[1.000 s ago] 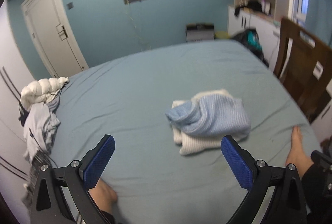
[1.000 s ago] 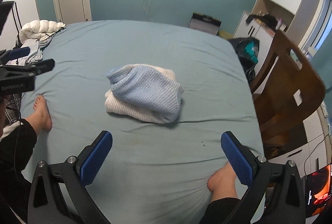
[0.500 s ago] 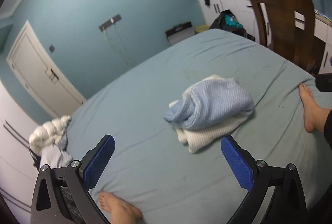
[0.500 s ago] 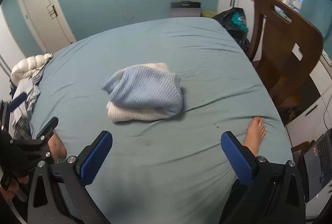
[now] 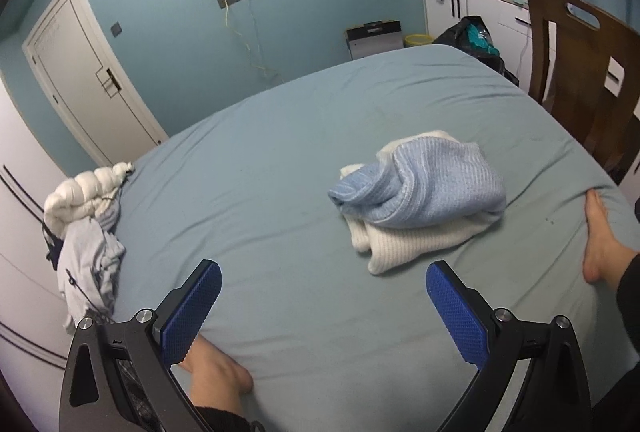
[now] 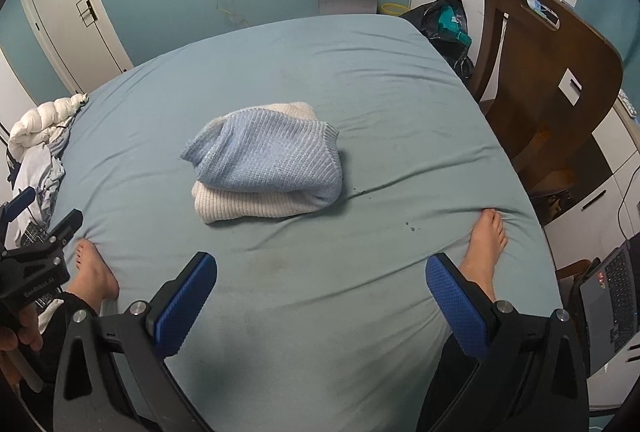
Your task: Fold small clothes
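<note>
Two knitted pieces stacked near the middle of the bed: a light blue sweater lying on top of a cream sweater, the cream one peeking out along the blue one's near and far edges. Both already roughly folded, though the blue one bulges and opens loosely toward the side of the white door. Left claw released, blue pads spread wide, hovering short of the stack with nothing between them. Right claw likewise released and empty, also short of the stack, on the chair side of the left one. Bare feet resting on the sheet to either side of the stack. Probably soft, light and thick-knit, so likely to sag and slump when lifted rather than hold a crease; ribbed texture should give the pads decent grip, no fragility to worry about. Best taken at a doubled edge or corner of the blue sweater, one claw at each end, pinching through all layers so the fold does not slide apart. A further heap of crumpled laundry at the bed's edge nearest the door, well apart from the stack.
</note>
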Tool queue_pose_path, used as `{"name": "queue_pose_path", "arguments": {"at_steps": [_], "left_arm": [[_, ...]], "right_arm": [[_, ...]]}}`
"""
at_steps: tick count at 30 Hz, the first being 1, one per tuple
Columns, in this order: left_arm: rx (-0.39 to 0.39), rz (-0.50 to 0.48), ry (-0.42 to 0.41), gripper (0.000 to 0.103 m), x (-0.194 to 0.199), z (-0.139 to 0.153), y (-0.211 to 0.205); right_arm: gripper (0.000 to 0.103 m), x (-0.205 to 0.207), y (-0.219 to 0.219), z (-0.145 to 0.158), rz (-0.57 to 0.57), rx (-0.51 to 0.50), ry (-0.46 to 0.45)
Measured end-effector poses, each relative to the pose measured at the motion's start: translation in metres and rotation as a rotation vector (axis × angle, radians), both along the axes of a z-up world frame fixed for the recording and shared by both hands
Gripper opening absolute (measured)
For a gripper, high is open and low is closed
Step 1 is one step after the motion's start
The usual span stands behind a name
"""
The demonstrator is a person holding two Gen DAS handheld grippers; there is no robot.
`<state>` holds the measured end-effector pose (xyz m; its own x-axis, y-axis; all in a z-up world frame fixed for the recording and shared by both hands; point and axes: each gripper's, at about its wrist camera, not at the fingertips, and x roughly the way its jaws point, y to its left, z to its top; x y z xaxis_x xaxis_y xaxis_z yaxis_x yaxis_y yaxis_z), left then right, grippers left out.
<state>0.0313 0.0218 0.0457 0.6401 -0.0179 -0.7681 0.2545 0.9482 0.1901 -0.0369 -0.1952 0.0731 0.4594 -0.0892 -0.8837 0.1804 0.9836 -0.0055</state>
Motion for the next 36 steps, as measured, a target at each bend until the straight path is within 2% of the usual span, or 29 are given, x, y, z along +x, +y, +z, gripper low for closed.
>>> {"name": "queue_pose_path", "arguments": {"at_steps": [17,30,36], "left_arm": [[-0.022,-0.039,0.033,0.103,0.000,0.000,-0.003],[0.029,-0.076,0.020,0.103,-0.004,-0.005,-0.013],[0.026,-0.079,0.020,0.103,-0.005,-0.006,-0.014]], "right_arm": [[0.102,0.000,0.006,-0.003,0.031,-0.037,0.024],[0.102,0.000,0.011,-0.005,0.052,-0.052,0.037],[0.102,0.000,0.011,-0.005,0.053,-0.049,0.041]]}}
